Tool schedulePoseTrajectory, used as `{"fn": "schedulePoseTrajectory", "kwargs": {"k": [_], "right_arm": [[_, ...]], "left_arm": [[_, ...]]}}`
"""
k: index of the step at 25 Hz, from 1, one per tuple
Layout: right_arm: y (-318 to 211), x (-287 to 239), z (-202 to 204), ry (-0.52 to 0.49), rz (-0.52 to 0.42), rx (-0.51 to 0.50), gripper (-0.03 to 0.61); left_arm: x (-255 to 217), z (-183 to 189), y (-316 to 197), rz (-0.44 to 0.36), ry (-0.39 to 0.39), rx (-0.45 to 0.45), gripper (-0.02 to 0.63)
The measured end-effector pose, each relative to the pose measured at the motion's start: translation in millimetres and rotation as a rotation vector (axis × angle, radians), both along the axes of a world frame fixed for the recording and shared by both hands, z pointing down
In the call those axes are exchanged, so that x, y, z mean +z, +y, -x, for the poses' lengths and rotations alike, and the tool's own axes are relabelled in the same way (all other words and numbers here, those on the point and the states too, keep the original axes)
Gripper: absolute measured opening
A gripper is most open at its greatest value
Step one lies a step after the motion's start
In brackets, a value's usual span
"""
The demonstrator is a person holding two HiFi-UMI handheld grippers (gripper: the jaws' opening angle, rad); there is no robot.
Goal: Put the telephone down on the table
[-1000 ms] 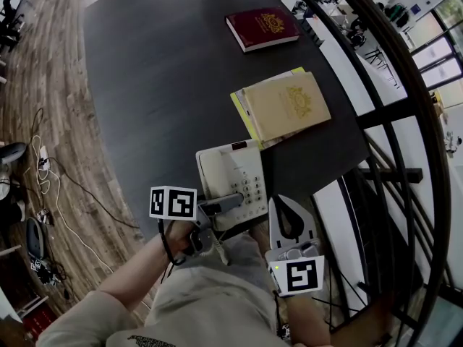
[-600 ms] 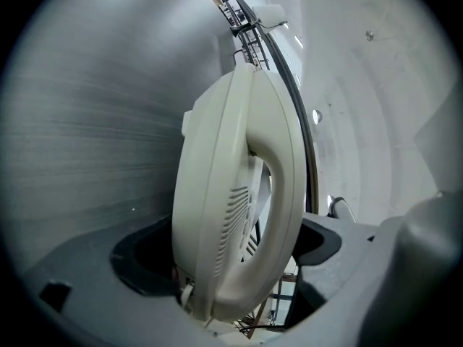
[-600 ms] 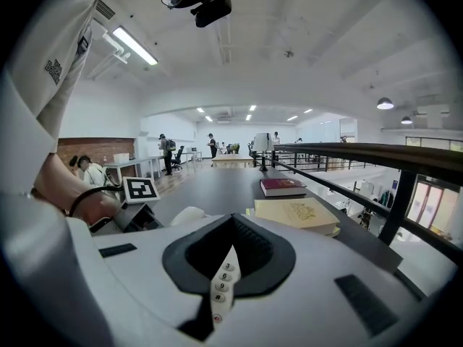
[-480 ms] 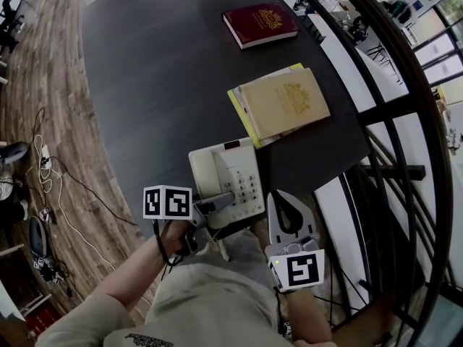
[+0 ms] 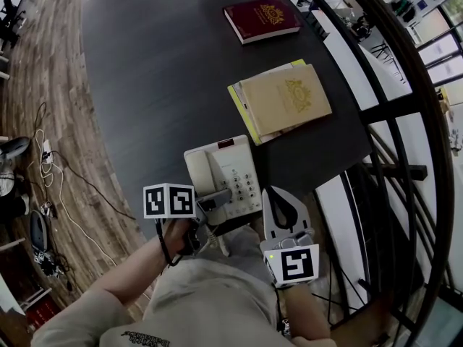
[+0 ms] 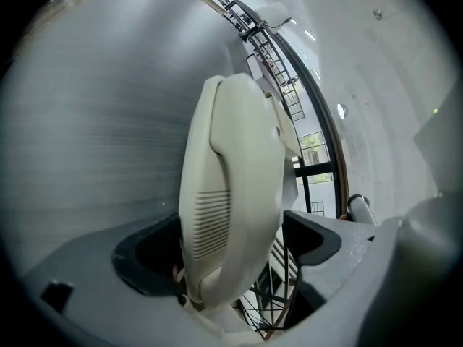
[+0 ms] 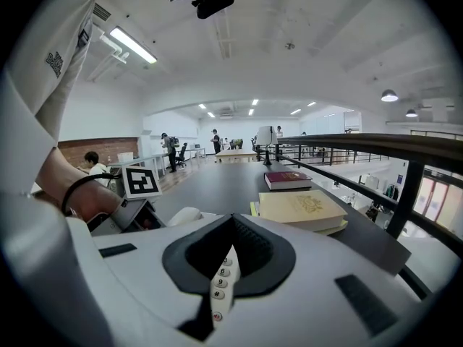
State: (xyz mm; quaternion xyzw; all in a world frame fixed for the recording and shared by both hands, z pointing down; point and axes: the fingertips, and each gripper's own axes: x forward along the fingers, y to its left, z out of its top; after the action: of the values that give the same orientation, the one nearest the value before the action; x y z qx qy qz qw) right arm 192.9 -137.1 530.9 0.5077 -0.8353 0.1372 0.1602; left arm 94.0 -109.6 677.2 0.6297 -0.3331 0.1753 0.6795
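A cream desk telephone (image 5: pixel 231 176) with its handset on the cradle is at the near edge of the dark table (image 5: pixel 159 71). I cannot tell whether it rests on the top. My left gripper (image 5: pixel 217 197) is shut on its near end. In the left gripper view the handset (image 6: pixel 231 194) stands between the two jaws of the left gripper (image 6: pixel 228 244). My right gripper (image 5: pixel 271 192) is shut and holds nothing, just right of the phone's near corner. In the right gripper view the phone's keypad (image 7: pixel 221 280) shows through the gap behind the closed tips of the right gripper (image 7: pixel 231 223).
A tan book (image 5: pixel 286 101) lies on a yellow-green folder beyond the phone, near the table's right edge. A dark red book (image 5: pixel 262 19) lies farther back. A black railing (image 5: pixel 391 107) runs along the right. Cables (image 5: pixel 43 186) lie on the wooden floor at left.
The left gripper has carried the telephone a little to the left and farther over the table's near edge. The right gripper has drifted slightly left with it and stays shut.
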Motion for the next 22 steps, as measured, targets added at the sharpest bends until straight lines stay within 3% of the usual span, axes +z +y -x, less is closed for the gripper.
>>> {"fn": "schedulePoseTrajectory", "kwargs": {"k": [12, 22], "right_arm": [[3, -7, -7, -0.017, 0.016, -0.027, 0.000], [11, -53, -17, 0.020, -0.029, -0.056, 0.000]], "left_arm": [[-22, 14, 10, 0.014, -0.014, -0.039, 0.442], [-72, 32, 14, -0.072, -0.067, -0.089, 0.425]]}}
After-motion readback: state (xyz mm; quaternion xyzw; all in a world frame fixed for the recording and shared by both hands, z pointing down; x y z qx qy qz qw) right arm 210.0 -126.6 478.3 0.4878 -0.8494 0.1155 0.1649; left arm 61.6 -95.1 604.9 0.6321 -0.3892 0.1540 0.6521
